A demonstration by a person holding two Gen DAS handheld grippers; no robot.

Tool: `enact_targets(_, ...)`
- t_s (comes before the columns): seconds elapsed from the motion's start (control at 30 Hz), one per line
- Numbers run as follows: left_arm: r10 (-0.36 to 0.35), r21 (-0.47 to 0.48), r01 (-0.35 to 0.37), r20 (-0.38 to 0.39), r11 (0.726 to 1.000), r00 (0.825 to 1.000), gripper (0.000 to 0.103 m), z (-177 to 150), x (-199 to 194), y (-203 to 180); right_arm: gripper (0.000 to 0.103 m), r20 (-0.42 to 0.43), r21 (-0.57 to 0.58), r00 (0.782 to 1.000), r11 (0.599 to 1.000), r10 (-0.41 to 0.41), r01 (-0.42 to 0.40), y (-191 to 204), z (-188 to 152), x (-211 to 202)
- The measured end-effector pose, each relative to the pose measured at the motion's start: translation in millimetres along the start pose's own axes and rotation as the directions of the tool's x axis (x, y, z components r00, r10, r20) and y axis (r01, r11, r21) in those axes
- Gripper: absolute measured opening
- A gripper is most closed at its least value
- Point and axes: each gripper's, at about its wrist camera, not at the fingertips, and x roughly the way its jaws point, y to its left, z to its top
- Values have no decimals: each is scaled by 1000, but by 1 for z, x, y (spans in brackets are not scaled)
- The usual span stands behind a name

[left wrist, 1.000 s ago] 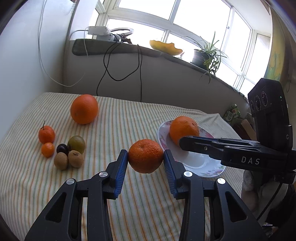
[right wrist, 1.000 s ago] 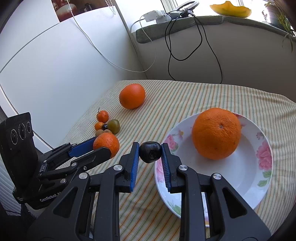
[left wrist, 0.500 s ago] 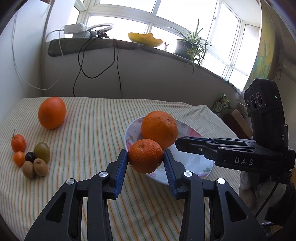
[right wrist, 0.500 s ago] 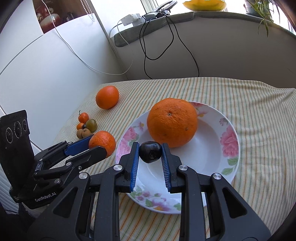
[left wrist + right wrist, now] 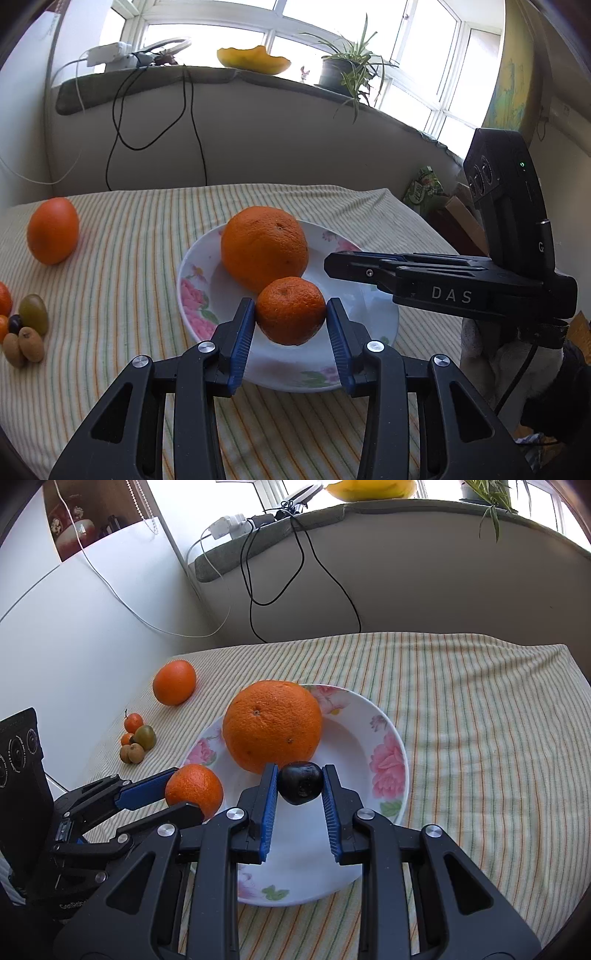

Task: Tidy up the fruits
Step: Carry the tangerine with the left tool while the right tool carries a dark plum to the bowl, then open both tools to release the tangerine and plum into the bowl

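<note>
Left hand-held gripper (image 5: 291,312) clamping mandarin (image 5: 291,311), right hand-held gripper (image 5: 300,783) pinching dark plum (image 5: 300,782), over floral plate (image 5: 384,738)

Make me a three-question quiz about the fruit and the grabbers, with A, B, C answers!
1. Where is the big orange?
A. on the flowered plate
B. on the windowsill
C. on the floor

2. What colour is the small round fruit in the right gripper?
A. yellow
B. dark, nearly black
C. white

3. What is the left gripper doing?
A. hanging open with nothing in it
B. pinching the tablecloth
C. clamping a small orange

Answers:
1 A, the big orange sits in the plate's hollow.
2 B, the fruit between the blue pads looks almost black.
3 C, both pads press the small orange's sides.
</note>
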Motion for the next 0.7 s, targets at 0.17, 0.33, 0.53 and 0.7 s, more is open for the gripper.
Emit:
enact_targets(0.17,-7,21,8,-14,1000,1000,38,1,7,-10,25,1,2,1000,1000,-14,14,-9,3,2)
enact_targets(0.33,-4,39,5,-17,999,1000,38,1,8,-16,25,-1,5,1000,1000,-25,25,-14,4,2)
enact_targets(0.53,12,57,-11,-18,998,1000,44,2,10,-20,26,2,6,999,999,-42,42,-15,6,1)
enact_targets(0.7,15,60,-15,3,998,1000,49,5,3,-20,72,31,-4,997,998,-67,67,-11,7,-4)
